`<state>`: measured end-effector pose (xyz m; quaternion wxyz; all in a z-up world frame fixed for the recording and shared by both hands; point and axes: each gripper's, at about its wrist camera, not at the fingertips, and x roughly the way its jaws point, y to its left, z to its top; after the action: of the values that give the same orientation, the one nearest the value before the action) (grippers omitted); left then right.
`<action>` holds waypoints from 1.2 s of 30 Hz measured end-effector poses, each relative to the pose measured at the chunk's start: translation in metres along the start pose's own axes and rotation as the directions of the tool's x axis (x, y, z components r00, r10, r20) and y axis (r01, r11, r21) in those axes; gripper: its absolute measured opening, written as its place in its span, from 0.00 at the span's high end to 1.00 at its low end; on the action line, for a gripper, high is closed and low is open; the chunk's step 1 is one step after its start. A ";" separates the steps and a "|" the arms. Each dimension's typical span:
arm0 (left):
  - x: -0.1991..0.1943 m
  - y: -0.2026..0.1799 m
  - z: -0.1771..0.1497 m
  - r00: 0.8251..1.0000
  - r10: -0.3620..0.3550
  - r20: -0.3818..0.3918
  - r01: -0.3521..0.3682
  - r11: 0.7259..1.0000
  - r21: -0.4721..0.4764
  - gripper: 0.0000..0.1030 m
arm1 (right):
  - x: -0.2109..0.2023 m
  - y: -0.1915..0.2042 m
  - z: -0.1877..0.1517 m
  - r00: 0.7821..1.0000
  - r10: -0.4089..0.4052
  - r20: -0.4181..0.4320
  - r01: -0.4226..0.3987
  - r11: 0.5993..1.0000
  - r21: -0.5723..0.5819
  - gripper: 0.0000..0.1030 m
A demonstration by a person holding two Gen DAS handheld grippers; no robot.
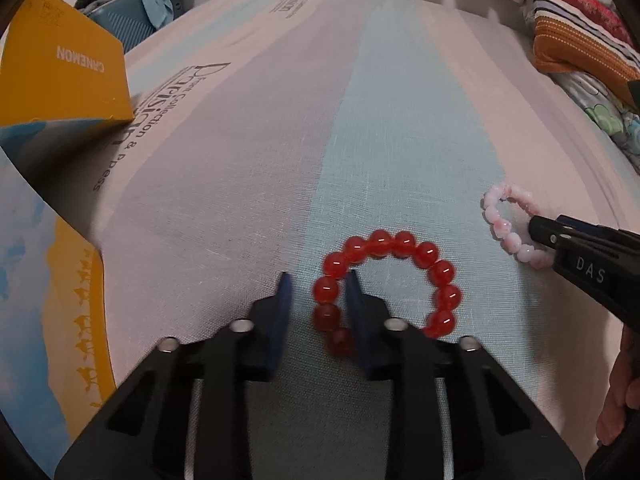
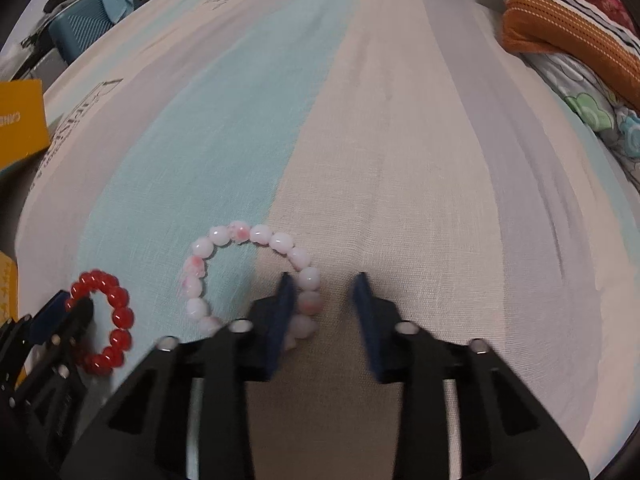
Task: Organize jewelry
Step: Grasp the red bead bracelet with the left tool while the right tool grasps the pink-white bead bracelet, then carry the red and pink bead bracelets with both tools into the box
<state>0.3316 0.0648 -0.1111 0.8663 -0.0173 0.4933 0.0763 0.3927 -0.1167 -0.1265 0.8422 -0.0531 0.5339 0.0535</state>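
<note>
On the striped bedsheet (image 1: 400, 128), near its front edge, two bead bracelets lie flat, close to each other but apart. My left gripper (image 1: 318, 292) is spread wide over the red bead bracelet (image 1: 390, 280); its right finger stands inside the ring and its left finger outside, so the left arc of beads lies between them, not yet pinched. My right gripper (image 2: 324, 292) is also spread, at the pink-and-white bead bracelet (image 2: 252, 276). Its left finger is inside that ring and the right side of the beads lies in the gap between the fingers, also not squeezed. I cannot tell if the fingers touch the beads. At the left edge of the sheet a yellow carton with white letters (image 1: 60, 68) stands, and at the far right corner lie a striped cushion (image 2: 568, 24) and a cloth with flower print (image 2: 600, 120).
</note>
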 end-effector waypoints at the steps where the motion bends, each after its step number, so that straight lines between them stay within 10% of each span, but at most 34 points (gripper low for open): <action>1: -0.001 0.000 0.000 1.000 -0.002 -0.002 0.002 1.000 -0.002 0.85 | -0.001 0.001 -0.001 1.000 -0.005 0.003 0.005 1.000 -0.006 0.84; 36: -0.084 -0.006 -0.004 0.992 -0.125 0.025 0.124 0.992 0.039 0.88 | -0.109 0.002 -0.004 0.987 0.000 0.160 -0.002 1.000 0.011 0.90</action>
<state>0.2872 0.0487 -0.0416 0.8763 -0.0308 0.4806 0.0132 0.3425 -0.1194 -0.0300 0.8824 -0.0439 0.4651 0.0552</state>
